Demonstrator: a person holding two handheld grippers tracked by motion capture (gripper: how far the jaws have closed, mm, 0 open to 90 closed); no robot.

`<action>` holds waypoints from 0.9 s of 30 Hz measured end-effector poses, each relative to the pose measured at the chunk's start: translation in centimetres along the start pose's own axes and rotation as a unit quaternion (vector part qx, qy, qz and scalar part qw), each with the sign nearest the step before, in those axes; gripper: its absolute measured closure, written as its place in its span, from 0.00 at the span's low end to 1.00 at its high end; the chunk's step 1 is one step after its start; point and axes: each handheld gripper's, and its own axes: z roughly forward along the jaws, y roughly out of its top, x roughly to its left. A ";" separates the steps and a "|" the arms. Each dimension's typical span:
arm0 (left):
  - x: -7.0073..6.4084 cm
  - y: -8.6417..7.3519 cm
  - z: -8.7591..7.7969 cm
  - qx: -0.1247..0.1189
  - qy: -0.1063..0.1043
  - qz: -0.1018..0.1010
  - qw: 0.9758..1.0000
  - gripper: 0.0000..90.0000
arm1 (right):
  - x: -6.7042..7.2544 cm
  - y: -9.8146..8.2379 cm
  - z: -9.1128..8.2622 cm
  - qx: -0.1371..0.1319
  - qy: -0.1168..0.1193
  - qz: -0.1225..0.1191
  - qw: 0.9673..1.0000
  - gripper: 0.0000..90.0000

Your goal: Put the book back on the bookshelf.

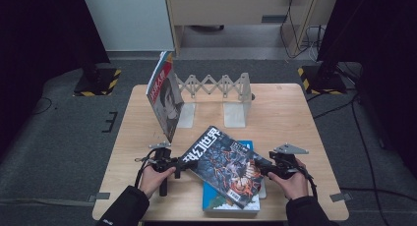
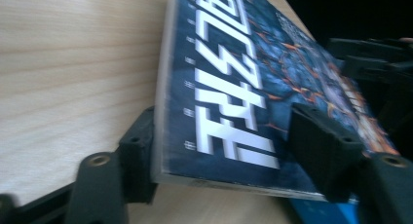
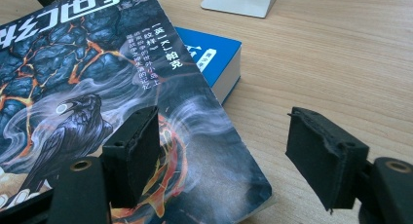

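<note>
At the table's (image 1: 295, 108) near edge, my left gripper (image 2: 229, 151) straddles the dark magazine's (image 1: 223, 164) spine without pinching, right gripper (image 3: 234, 156) spread; magazine may slip off the blue book (image 3: 214, 56).

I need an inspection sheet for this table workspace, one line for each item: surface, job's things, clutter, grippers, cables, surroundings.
Surface: pale wooden table, flat and level.
Job's things: dark magazine with a lava and raven cover lies askew on a blue book; a red and white magazine leans against a white folding book rack.
Clutter: nothing seen.
Grippers: left gripper open, the dark magazine's edge between its jaws; right gripper open at that magazine's opposite corner.
Cables: black gripper cable loops beside the left hand; floor cables run right of the table.
Surroundings: grey carpet; black stands on striped bases.
</note>
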 end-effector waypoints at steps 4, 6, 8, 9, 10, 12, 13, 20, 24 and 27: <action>-0.3 0.6 -0.7 -0.002 0.001 0.003 1.000 0.42 | 0.0 -0.1 0.0 -0.002 0.000 0.003 1.000 0.32; -0.5 0.8 -1.1 -0.003 -0.001 -0.002 1.000 0.46 | 0.0 -0.1 0.0 -0.002 0.000 0.002 1.000 0.32; -0.7 1.0 -1.4 -0.015 -0.011 -0.006 1.000 0.49 | 0.0 -0.1 0.0 -0.004 -0.001 0.003 1.000 0.32; -0.8 1.2 -1.6 -0.023 -0.018 -0.012 1.000 0.51 | 0.0 -0.1 0.0 -0.003 -0.002 0.003 1.000 0.32; -0.9 1.4 -1.7 -0.026 -0.026 -0.016 0.999 0.51 | 0.0 -0.1 0.0 -0.004 -0.002 0.002 1.000 0.32; -0.9 1.6 -1.7 -0.027 -0.032 -0.017 0.999 0.51 | -0.1 -0.1 0.0 -0.004 -0.002 0.003 1.000 0.32; -0.9 1.8 -1.6 -0.022 -0.037 -0.020 0.999 0.51 | -0.1 -0.1 0.0 -0.004 -0.002 0.004 1.000 0.32; -0.6 2.1 -0.7 0.003 -0.051 -0.034 0.998 0.56 | -0.1 -0.2 0.0 -0.006 0.000 0.005 1.000 0.32; -0.9 1.9 -0.2 0.020 -0.051 -0.033 0.998 0.58 | -0.1 -0.2 0.0 -0.005 0.000 0.005 1.000 0.32; -1.0 2.1 -0.4 0.015 -0.057 -0.040 0.997 0.64 | -0.1 -0.2 0.0 -0.006 -0.001 0.004 1.000 0.32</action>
